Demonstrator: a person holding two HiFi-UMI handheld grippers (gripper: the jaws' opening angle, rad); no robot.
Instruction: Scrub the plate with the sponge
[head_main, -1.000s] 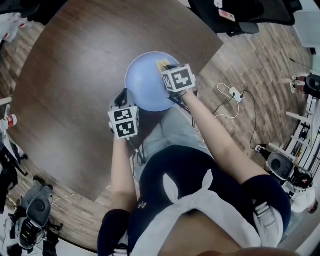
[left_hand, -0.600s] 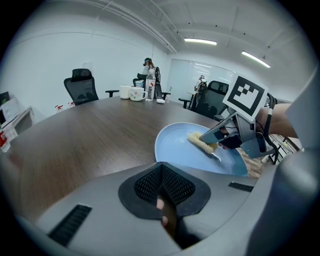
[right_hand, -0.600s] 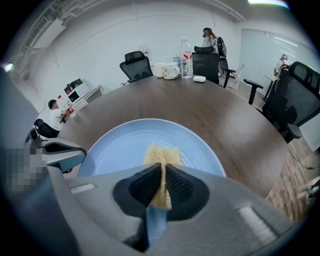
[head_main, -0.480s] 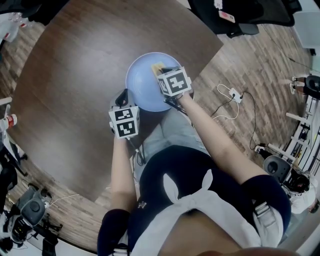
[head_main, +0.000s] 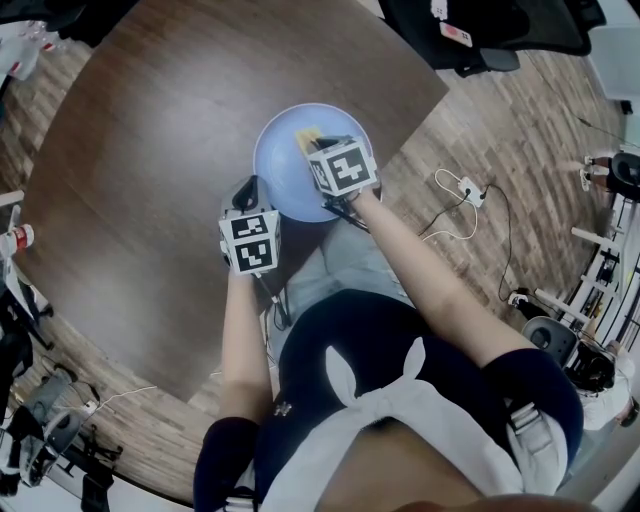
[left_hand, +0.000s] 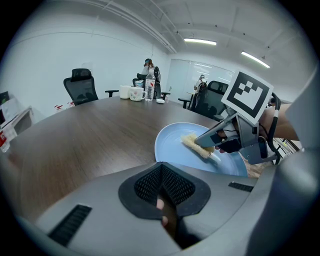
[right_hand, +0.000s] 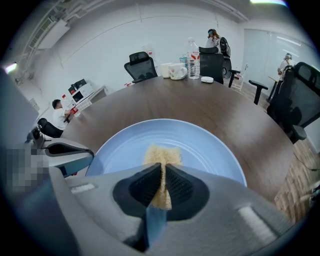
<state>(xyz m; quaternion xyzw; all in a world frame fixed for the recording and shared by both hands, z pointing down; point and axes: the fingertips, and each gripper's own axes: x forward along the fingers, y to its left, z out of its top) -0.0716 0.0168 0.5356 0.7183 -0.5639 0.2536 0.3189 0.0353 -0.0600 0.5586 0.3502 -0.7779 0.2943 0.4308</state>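
Observation:
A light blue plate (head_main: 283, 172) lies on the dark wooden table (head_main: 150, 150) near its front edge. My right gripper (head_main: 318, 143) is over the plate, shut on a yellow sponge (head_main: 305, 136) that presses on the plate's surface. In the right gripper view the sponge (right_hand: 161, 154) sticks out past the jaws onto the plate (right_hand: 210, 150). My left gripper (head_main: 246, 193) sits at the plate's left rim with its jaws shut. In the left gripper view, the plate (left_hand: 172, 147) and sponge (left_hand: 196, 147) lie ahead to the right of my left gripper (left_hand: 161, 172).
Mugs (left_hand: 133, 93) and a water bottle (right_hand: 192, 51) stand at the table's far side. Office chairs (right_hand: 140, 66) ring the table. Cables and a power plug (head_main: 467, 189) lie on the wood floor to the right. People are in the background.
My right gripper has slid the sponge leftward across the plate. The left gripper has stayed at the plate's left rim.

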